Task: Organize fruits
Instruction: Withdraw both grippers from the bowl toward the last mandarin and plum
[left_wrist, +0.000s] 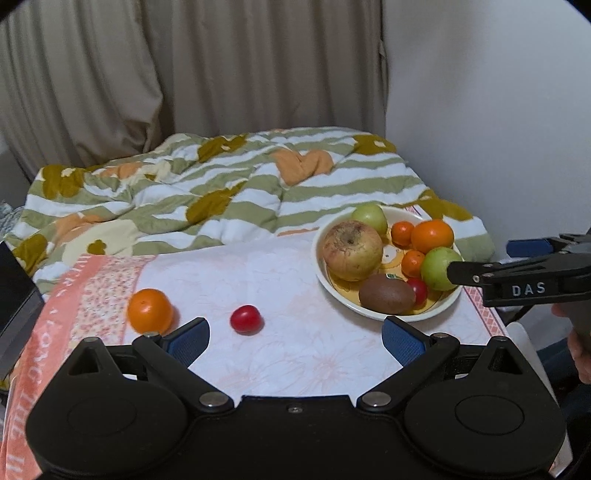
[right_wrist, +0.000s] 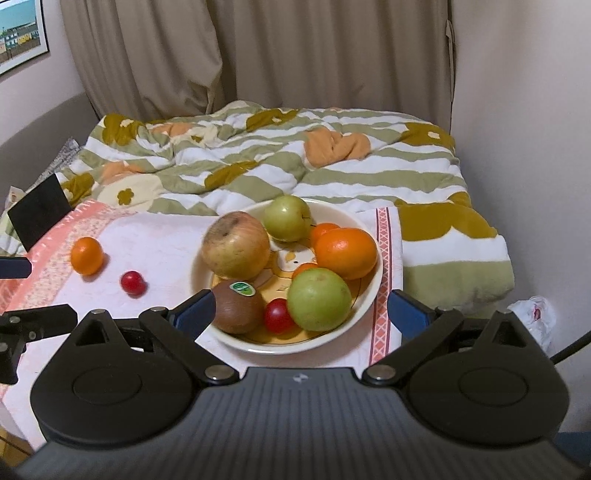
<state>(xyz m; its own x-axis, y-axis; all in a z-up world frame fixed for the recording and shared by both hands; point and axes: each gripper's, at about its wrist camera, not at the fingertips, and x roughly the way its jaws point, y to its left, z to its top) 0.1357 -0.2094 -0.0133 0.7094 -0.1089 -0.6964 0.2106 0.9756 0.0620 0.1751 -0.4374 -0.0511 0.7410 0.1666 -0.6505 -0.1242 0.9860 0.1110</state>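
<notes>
A cream plate (left_wrist: 332, 291) (right_wrist: 364, 314) holds a big yellowish apple (left_wrist: 351, 251) (right_wrist: 236, 249), two green apples (left_wrist: 436, 266) (right_wrist: 319, 299), oranges (left_wrist: 432, 236) (right_wrist: 345, 253), a kiwi (left_wrist: 386, 293) (right_wrist: 236, 306) and a cherry tomato (right_wrist: 277, 315). An orange (left_wrist: 149, 311) (right_wrist: 86, 255) and a red cherry tomato (left_wrist: 245, 319) (right_wrist: 132, 282) lie loose on the cloth to the left. My left gripper (left_wrist: 295, 338) is open and empty just behind the loose tomato. My right gripper (right_wrist: 301, 312) is open and empty at the plate's near rim.
A pink-bordered floral cloth (left_wrist: 295, 354) (right_wrist: 159, 240) covers the surface. A striped quilt (left_wrist: 221, 184) (right_wrist: 277, 162) lies behind it. A dark flat object (right_wrist: 38, 216) stands at the left edge. A white plastic bag (right_wrist: 533, 317) lies at the right.
</notes>
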